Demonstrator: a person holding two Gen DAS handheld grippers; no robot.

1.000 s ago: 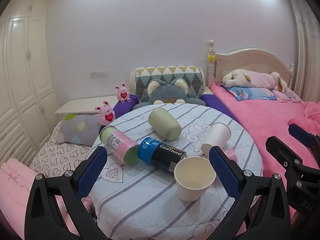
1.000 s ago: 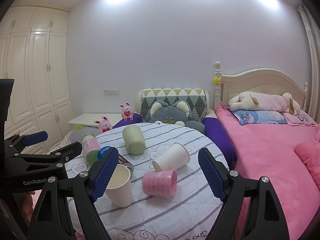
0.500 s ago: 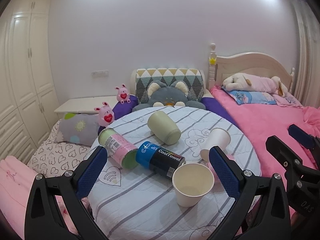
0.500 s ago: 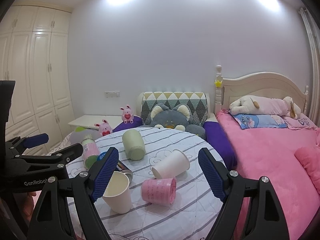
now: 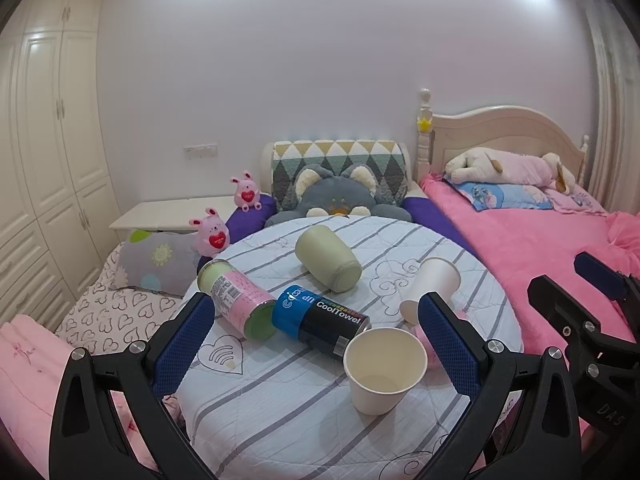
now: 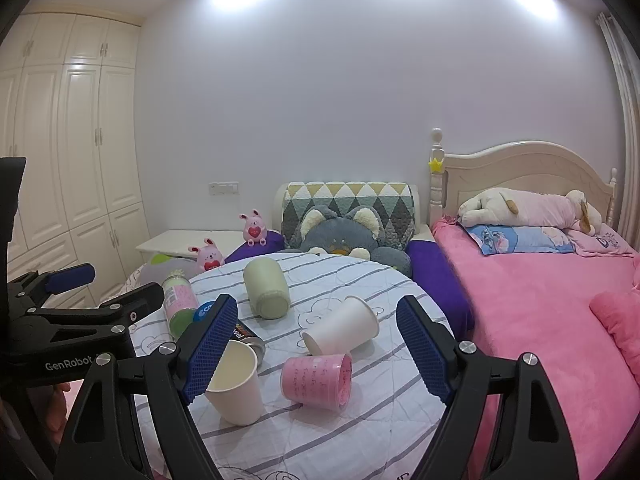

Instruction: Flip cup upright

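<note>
A round table (image 5: 288,416) with a striped cloth holds several cups. A cream paper cup (image 5: 384,372) (image 6: 236,388) stands upright at the front. A white paper cup (image 5: 432,290) (image 6: 342,330), a pink cup (image 6: 316,380) and a green cup (image 5: 328,258) (image 6: 267,294) lie on their sides. My left gripper (image 5: 316,352) is open and empty, above the table's front. My right gripper (image 6: 316,350) is open and empty, with the pink and white cups between its fingers in view.
A pink-and-green can (image 5: 238,300) and a blue CoolTowel can (image 5: 320,320) lie at the table's left. A pink bed (image 6: 560,320) is on the right. Plush toys and a grey cushion (image 5: 336,198) lie behind the table. Wardrobes (image 5: 44,152) stand on the left.
Both grippers have drawn back and risen a little, so the table and cups sit lower and smaller in view. The cups have not moved.
</note>
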